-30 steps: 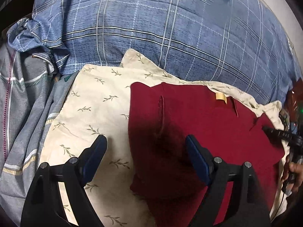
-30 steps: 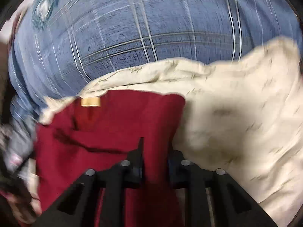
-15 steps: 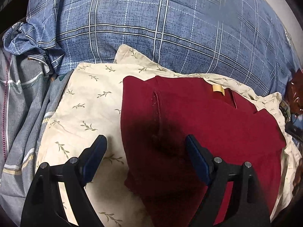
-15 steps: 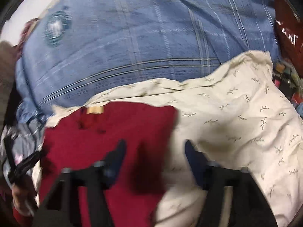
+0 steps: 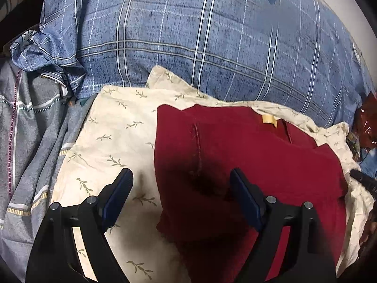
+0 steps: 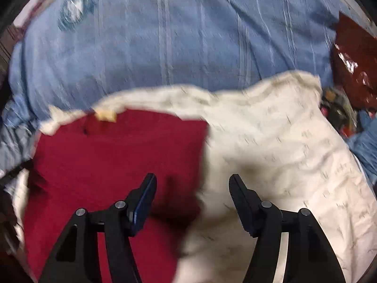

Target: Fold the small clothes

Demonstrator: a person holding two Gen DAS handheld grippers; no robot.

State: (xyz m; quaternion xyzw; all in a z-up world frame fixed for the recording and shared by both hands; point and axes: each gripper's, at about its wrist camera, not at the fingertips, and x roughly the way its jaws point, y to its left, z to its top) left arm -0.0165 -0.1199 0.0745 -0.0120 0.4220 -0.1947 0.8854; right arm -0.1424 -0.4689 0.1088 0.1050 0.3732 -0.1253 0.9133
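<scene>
Blue plaid bedding (image 5: pixel 212 54) far, cream leaf-print cloth (image 5: pixel 113 141) near, with the red garment (image 5: pixel 247 155) folded flat on it. Left gripper (image 5: pixel 181 188) hovers spread and empty over its left edge; right gripper (image 6: pixel 192 188), jaws closing on nothing, straddles its right edge. Risk: either pinch catches cream cloth too, dragging the fold apart.

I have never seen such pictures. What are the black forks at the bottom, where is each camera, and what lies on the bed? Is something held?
The black forks are handheld grippers, one in each of a person's hands. Each picture comes from a camera on its gripper, looking along the fingers. The left gripper stands open, holding nothing. The right gripper also holds nothing; its jaws are closing slightly above the cloth. A folded red garment lies on a cream leaf-print cloth, before a blue checked pillow.
</scene>
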